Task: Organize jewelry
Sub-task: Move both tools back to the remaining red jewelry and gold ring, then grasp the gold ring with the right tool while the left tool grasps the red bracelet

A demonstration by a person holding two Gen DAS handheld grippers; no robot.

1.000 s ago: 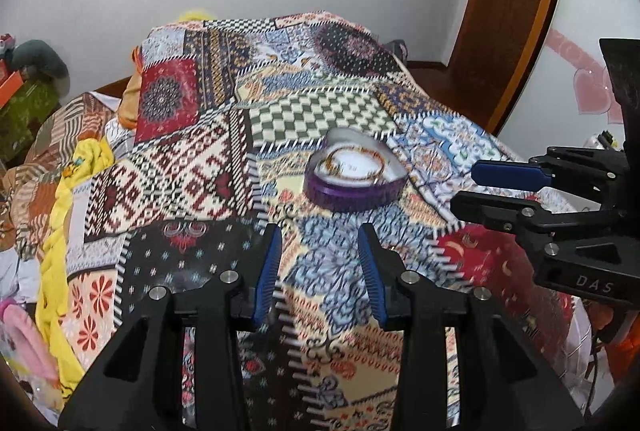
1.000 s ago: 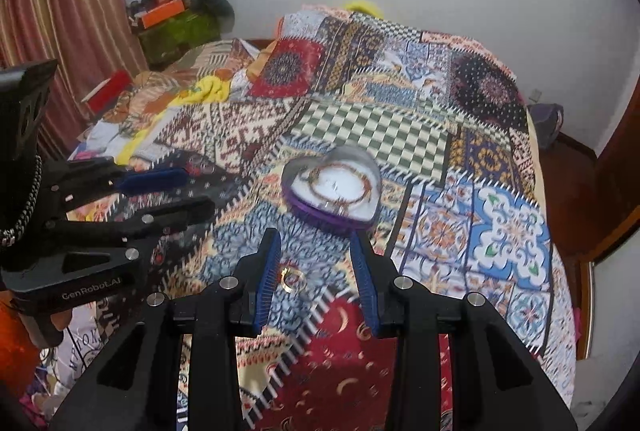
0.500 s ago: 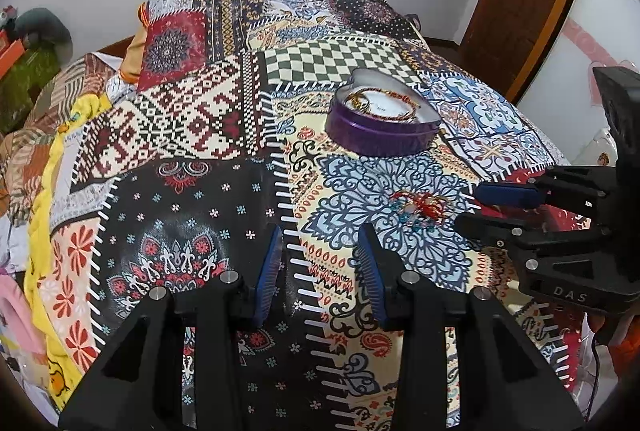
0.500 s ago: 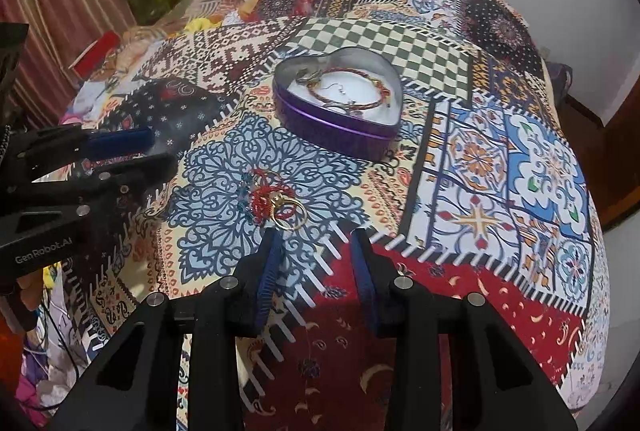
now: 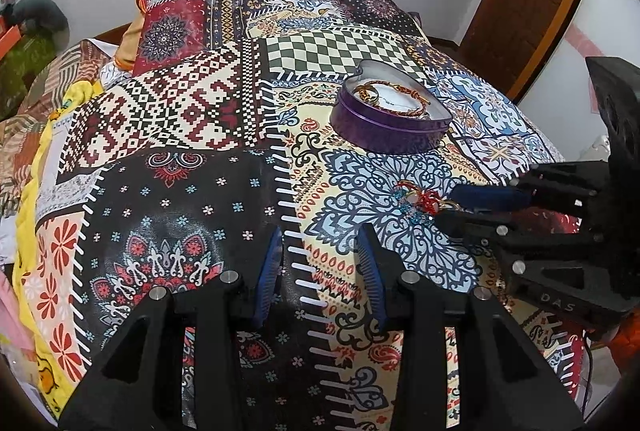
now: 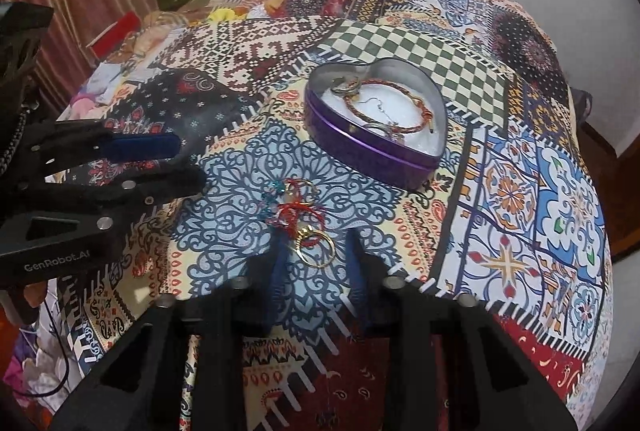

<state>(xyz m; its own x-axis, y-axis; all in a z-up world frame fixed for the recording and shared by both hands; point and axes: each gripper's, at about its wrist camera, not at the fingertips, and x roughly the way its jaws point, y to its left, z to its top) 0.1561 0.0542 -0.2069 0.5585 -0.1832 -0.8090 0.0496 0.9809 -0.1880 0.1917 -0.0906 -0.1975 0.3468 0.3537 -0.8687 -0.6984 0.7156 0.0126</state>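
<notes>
Closing around the near end of the jewelry pile [image 6: 298,213], the right gripper [image 6: 316,263] is seen much lower over the quilt [image 6: 520,191] than a second ago, when the pile was small and far beneath its fingertips. The jaws are narrowing, with a gold ring [image 6: 316,249] between them; whether the pads press on it yet cannot be told, as the fingers are blurred. A pickup is judged to be under way, the first step toward the tin.

The left gripper [image 5: 320,267] has also been brought down and is held spread over bare quilt, nothing between its fingers, its gap unchanged.

The pile lies on the blue lace patch, just short of the heart tin [image 6: 380,135] but apart from it. In the right view, its long axis runs from the ring at the near end up and slightly left to a second gold hoop and teal beads at the far end, roughly along the gripper's pointing line. The tin is open, a red cord bracelet [image 6: 390,107] and small rings inside; its point is turned to the right in that view.
</notes>
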